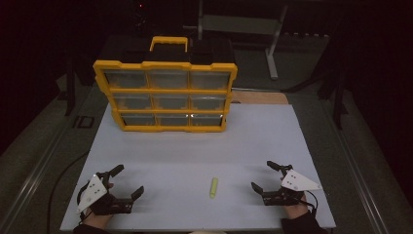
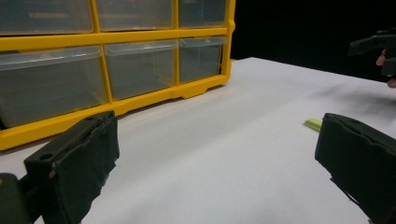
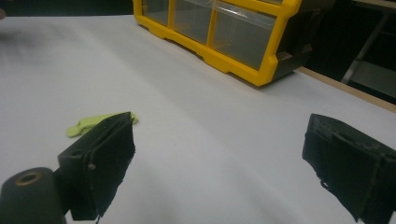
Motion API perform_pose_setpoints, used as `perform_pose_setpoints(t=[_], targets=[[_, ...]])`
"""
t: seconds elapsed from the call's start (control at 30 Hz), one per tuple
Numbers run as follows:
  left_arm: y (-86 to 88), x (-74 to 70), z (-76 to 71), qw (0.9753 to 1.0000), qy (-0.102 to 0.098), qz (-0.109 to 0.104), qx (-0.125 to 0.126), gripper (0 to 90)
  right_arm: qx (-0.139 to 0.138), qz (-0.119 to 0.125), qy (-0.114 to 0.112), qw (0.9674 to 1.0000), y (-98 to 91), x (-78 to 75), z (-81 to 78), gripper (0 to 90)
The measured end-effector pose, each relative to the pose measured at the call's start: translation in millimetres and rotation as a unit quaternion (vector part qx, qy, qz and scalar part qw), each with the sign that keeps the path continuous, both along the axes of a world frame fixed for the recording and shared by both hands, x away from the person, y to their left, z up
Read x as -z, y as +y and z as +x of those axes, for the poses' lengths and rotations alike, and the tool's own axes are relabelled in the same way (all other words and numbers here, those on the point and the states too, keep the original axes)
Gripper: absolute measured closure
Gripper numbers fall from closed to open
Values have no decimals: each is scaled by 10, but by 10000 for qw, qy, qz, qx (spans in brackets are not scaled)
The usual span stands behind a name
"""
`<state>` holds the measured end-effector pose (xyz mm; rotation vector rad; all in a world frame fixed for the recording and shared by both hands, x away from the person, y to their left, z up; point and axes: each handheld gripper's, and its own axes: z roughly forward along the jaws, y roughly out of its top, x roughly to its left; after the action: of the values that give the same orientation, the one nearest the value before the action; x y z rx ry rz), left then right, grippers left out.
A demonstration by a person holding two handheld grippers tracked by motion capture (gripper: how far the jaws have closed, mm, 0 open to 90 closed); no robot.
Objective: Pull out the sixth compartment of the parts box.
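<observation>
A yellow drawer cabinet (image 1: 165, 91) with clear plastic drawers stands upright at the back of the white table top (image 1: 195, 146). A small yellow-green stick (image 1: 214, 187) lies near the front edge, between my two hands. My left gripper (image 1: 129, 179) rests at the front left, open, with nothing between its fingers. At the front right my right gripper (image 1: 261, 175) is open and empty too. In the left gripper view the cabinet (image 2: 140, 39) rises ahead and the stick (image 2: 313, 123) lies beside the right jaw. In the right gripper view the stick (image 3: 88, 123) sits behind the left jaw.
A wooden board edge (image 1: 258, 97) shows behind the table's back right. A grey metal stand (image 1: 272, 44) is farther back on the dark floor. The cabinet has a yellow carry handle (image 1: 168, 43) on top. Bare table lies between the cabinet and my hands.
</observation>
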<state>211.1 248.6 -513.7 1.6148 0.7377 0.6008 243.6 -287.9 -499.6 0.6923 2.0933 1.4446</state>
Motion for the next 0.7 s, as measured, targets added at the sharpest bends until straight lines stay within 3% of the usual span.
perform_pose_setpoints(t=[0.3, 0.7], targets=[[-19, -3, 4, 10000, -10, 54, 26, 6, -61, 26, 62, 10000, 1, -5, 6, 92], [-47, -16, -1, 9999, -80, -1, 98, 6, -62, -142, -125, 9998, 40, -62, -29, 92]])
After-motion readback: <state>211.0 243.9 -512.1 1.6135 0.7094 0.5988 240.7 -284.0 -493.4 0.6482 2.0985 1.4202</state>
